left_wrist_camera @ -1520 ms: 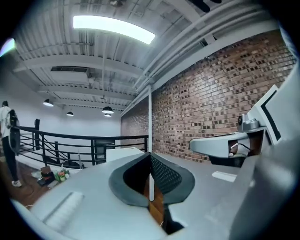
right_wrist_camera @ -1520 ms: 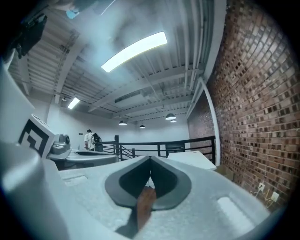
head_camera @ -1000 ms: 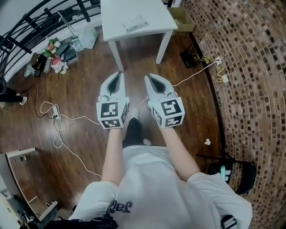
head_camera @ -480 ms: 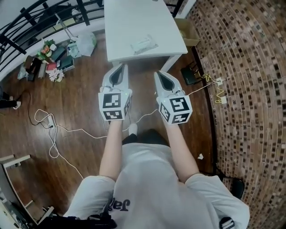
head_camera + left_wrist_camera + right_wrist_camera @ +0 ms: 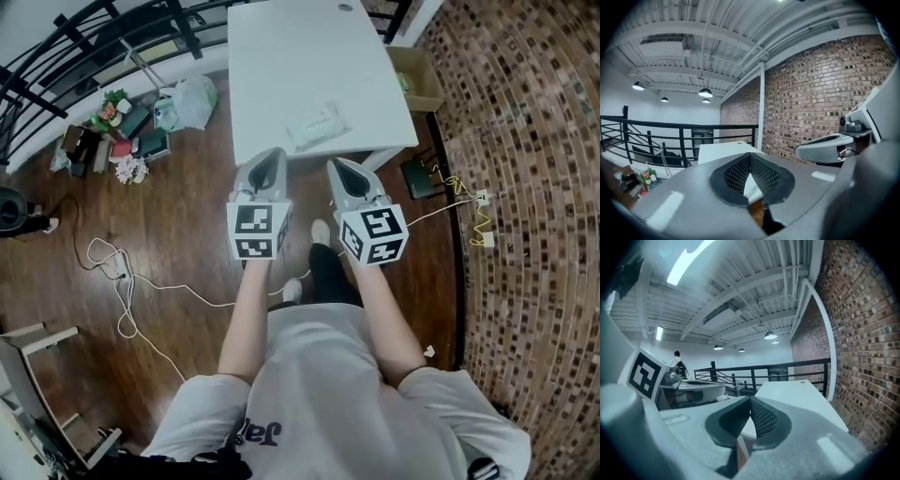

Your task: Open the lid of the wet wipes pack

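The wet wipes pack (image 5: 319,125), pale and flat, lies near the front edge of the white table (image 5: 281,56). My left gripper (image 5: 273,152) and right gripper (image 5: 336,163) are held side by side just short of that edge, both pointing at the table. The pack sits a little beyond and between their tips. In the left gripper view the left gripper (image 5: 750,157) has its jaws together with nothing between them, and the table (image 5: 724,150) lies ahead. In the right gripper view the right gripper (image 5: 750,401) is shut and empty too, with the table (image 5: 797,394) ahead.
Floor clutter (image 5: 117,131) and a white bag (image 5: 192,98) lie left of the table. A white cable (image 5: 122,272) snakes over the wood floor. A cardboard box (image 5: 419,80) stands at the table's right, by the brick wall (image 5: 534,141). A black railing (image 5: 94,28) runs behind.
The person has walked up to the table, so the table and the pack have come closer to the grippers. Both grippers stayed shut and side by side.
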Tool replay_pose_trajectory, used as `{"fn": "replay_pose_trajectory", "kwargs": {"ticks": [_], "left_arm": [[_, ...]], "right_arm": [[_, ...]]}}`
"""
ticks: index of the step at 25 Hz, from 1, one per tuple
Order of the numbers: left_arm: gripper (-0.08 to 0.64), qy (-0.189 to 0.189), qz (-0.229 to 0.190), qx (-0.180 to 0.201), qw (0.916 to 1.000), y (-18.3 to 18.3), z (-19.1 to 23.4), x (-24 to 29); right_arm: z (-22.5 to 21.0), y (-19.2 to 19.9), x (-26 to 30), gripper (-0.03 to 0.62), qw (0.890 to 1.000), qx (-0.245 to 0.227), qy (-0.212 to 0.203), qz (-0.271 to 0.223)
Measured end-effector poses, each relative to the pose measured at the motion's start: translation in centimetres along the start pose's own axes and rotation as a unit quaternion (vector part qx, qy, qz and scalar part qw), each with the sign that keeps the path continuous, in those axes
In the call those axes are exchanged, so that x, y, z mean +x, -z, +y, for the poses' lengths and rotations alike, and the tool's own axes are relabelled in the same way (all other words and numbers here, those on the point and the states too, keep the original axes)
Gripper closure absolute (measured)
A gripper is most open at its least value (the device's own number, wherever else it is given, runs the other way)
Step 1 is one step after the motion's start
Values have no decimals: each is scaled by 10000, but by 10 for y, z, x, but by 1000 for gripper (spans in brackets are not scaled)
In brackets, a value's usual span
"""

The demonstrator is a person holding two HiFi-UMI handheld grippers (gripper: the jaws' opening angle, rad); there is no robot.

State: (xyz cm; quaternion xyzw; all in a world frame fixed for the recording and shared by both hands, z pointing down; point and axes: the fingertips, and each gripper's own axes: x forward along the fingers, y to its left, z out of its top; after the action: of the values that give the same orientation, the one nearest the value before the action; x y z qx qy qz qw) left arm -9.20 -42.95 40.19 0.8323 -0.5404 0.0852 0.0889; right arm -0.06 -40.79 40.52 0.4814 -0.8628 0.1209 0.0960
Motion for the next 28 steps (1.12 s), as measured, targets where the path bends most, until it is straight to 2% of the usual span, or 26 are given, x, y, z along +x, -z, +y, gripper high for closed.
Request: {"fn": "replay_pose_trajectory", "kwargs": {"ticks": [7,12,17,22,28], "left_arm": [[545,-298,373,-41,9989,9,34,94],[545,-382,839,-76,9957,32,32,152],[545,-484,1383,-141,9891,74,32,169],[545,-533,1968,-383,9783,125,36,169],[545,-428,2298,-468,9712,157,41,182]], "right_arm": [[-60,-12,80,601,9994,35,-330,138],[-111,9,118,601,9973,307,-463,474],[-123,48,145,601,9907,818,-716,815],[-121,81,155,601,9817,1292,-900,1067],[-114,115,165,582,9620,2069,-1104,1399]]}}
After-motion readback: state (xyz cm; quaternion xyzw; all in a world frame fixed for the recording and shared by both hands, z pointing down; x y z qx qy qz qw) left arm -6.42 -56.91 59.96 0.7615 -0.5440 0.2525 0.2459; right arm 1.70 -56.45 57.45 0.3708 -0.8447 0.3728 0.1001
